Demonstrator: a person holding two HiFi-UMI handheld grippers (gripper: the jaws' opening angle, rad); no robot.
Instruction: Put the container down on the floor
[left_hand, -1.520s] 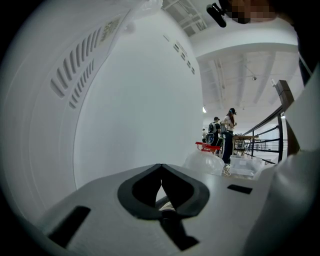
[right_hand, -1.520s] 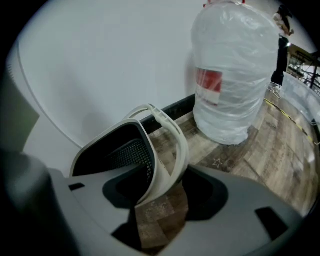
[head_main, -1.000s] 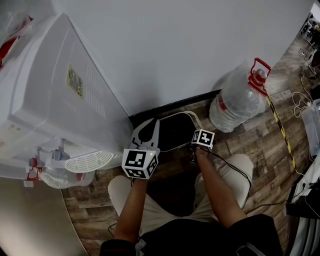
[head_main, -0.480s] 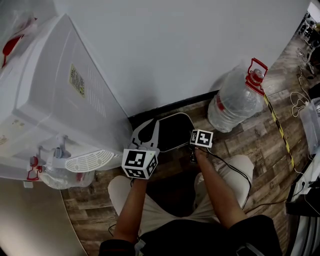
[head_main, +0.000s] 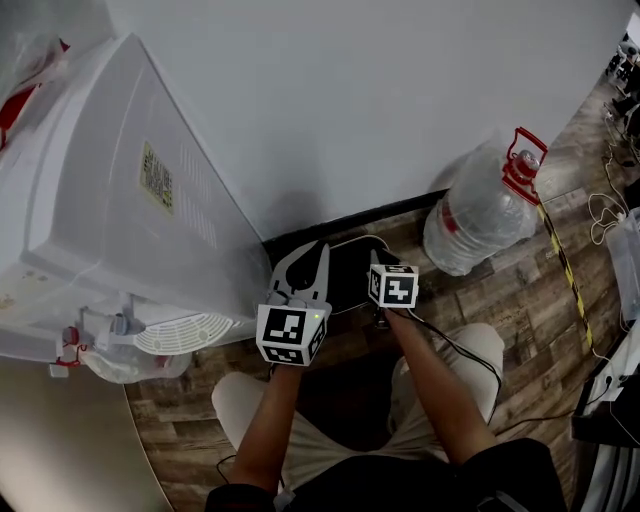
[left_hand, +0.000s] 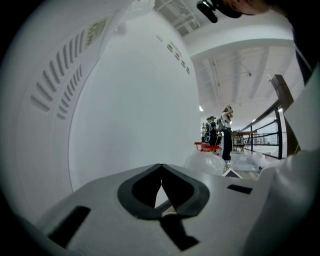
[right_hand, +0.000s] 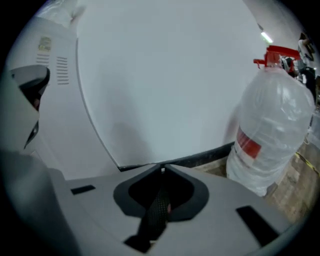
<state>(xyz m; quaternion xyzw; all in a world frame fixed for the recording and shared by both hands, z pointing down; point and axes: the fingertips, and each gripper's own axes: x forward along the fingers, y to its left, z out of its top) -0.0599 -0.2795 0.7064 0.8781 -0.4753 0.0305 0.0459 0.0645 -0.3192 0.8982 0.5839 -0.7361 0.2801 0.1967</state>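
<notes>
The container (head_main: 480, 215) is shown in the head view standing on the floor (head_main: 525, 300) by the wall, unheld. In the left gripper view, the left gripper (left_hand: 161, 166) is shut and empty. In the right gripper view, the right gripper (right_hand: 162, 168) has just been closed, with no container between its jaws. The nearby container could be toppled if clipped.

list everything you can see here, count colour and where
water dispenser: one, white, left, against the wall
water bottle: one, clear with red cap and handle, on the floor at right
container: one, black, on the floor at the baseboard, ahead of both grippers
tape: one strip, yellow and black, floor at right
forearms: two, bottom centre
left gripper: one, grey, fingers together, empty
right gripper: one, grey, fingers just been closing, tips now together, nothing clearly gripped
</notes>
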